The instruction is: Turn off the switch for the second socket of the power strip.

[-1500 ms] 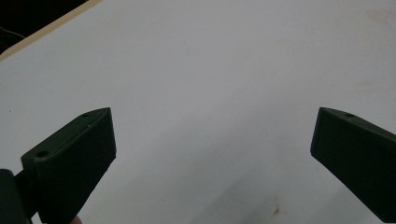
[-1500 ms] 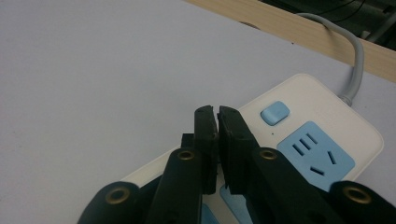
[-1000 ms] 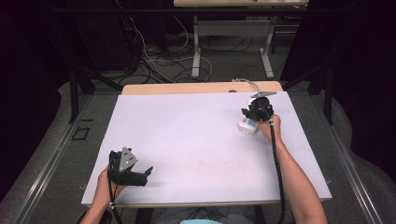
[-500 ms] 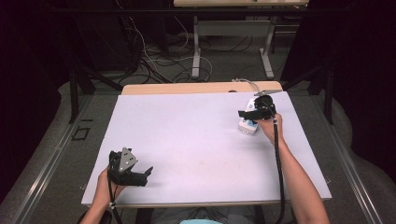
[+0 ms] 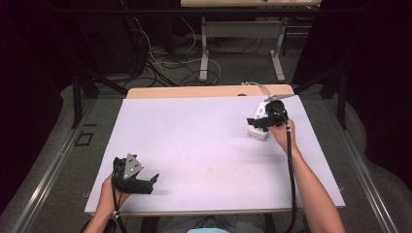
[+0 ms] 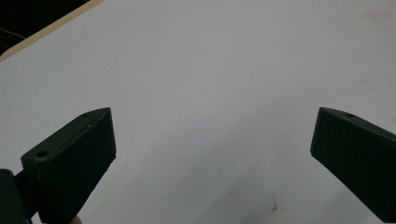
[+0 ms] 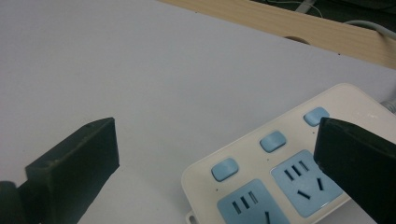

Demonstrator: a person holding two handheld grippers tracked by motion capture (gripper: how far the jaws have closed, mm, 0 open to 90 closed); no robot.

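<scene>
A white power strip (image 5: pixel 257 130) with blue sockets and blue buttons (image 7: pixel 280 172) lies on the white table (image 5: pixel 194 136) at the back right. My right gripper (image 5: pixel 254 121) hovers over it, and its jaws have just been opening. They now stand wide apart: the strip's corner lies low between them (image 7: pixel 217 135), its far end passes under the right-hand jaw, and no pad presses on it. At the near left, my left gripper (image 5: pixel 151 182) rests on the table, open, with bare tabletop between its jaws (image 6: pixel 212 126).
A wooden strip (image 5: pixel 194 92) runs along the table's far edge, and the power strip's white cable (image 5: pixel 257 86) leaves over it. Behind it are desk legs (image 5: pixel 204 53) and loose cables on the floor. Dark curtains close both sides.
Over the power strip, the right gripper's jaws have spread wider, while the hand barely shifted. The left gripper has stayed where it was.
</scene>
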